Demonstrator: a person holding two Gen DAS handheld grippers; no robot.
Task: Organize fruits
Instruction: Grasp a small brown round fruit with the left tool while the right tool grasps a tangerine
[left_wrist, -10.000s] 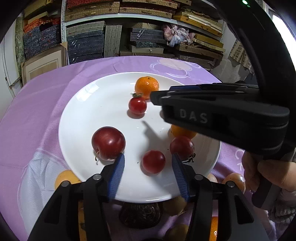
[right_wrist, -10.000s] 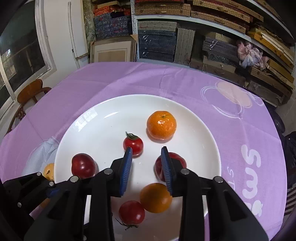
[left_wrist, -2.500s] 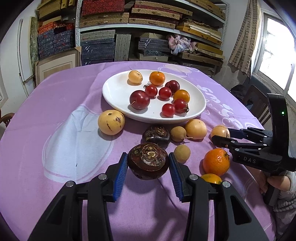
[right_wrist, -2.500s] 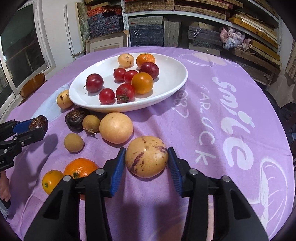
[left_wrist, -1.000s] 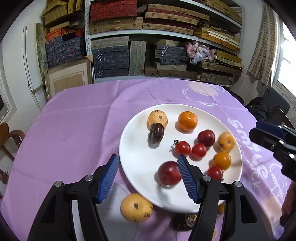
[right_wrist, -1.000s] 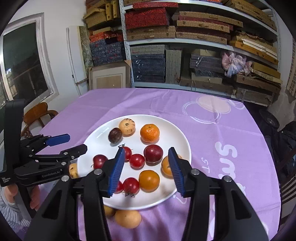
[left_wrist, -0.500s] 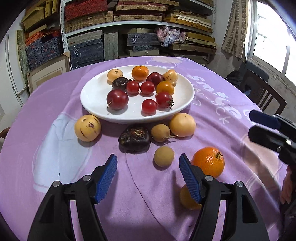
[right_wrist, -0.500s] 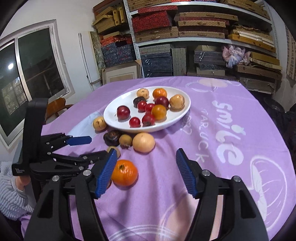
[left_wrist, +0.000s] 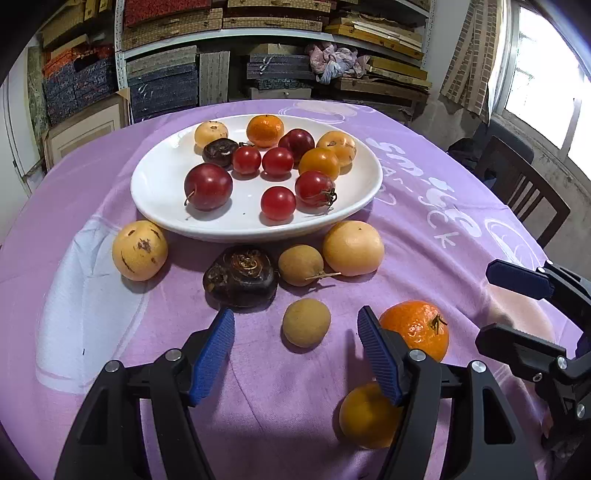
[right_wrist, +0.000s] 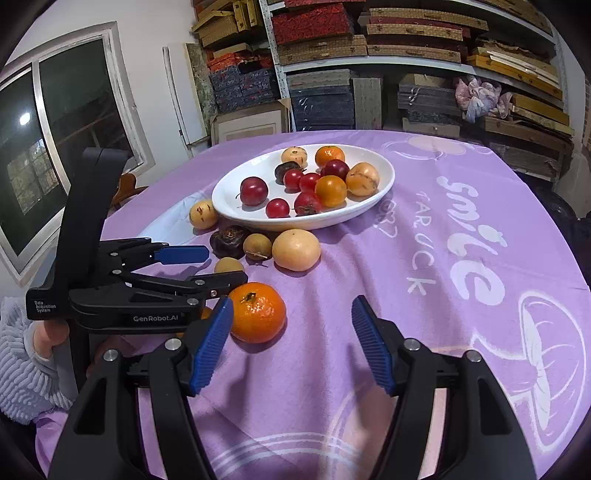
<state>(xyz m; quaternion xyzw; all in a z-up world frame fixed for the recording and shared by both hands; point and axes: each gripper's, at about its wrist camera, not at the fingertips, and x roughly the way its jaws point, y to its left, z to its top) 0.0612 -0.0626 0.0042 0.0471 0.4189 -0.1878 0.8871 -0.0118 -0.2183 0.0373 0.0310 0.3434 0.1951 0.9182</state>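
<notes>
A white plate (left_wrist: 155, 199) (right_wrist: 229, 195) holds several red, orange, yellow and dark fruits. On the purple cloth in front of it lie a spotted yellow fruit (left_wrist: 139, 250), a dark brown fruit (left_wrist: 240, 276), a small brown fruit with a stem (left_wrist: 300, 265) and a pale round fruit (left_wrist: 353, 248). My left gripper (left_wrist: 295, 313) (right_wrist: 224, 266) is open over another small brown fruit (left_wrist: 306, 323), with the pads clear of it. A tangerine (left_wrist: 415, 328) (right_wrist: 258, 312) and a yellow-orange fruit (left_wrist: 364, 415) lie by its right finger. My right gripper (right_wrist: 292, 301) (left_wrist: 489, 304) is open above bare cloth, just right of the tangerine.
The round table's edge (left_wrist: 517, 206) curves close at the right, with a dark chair (left_wrist: 524, 188) beyond it. Stacked shelves (left_wrist: 258, 74) fill the back wall. A window (right_wrist: 55, 122) is at the left. A hand in a pale fuzzy sleeve (right_wrist: 22, 369) holds the left gripper.
Both grippers have let go of the fruits they carried, drawn back from the plate and sunk towards the loose fruits. The right jaws have widened. Little has moved in the last half second.
</notes>
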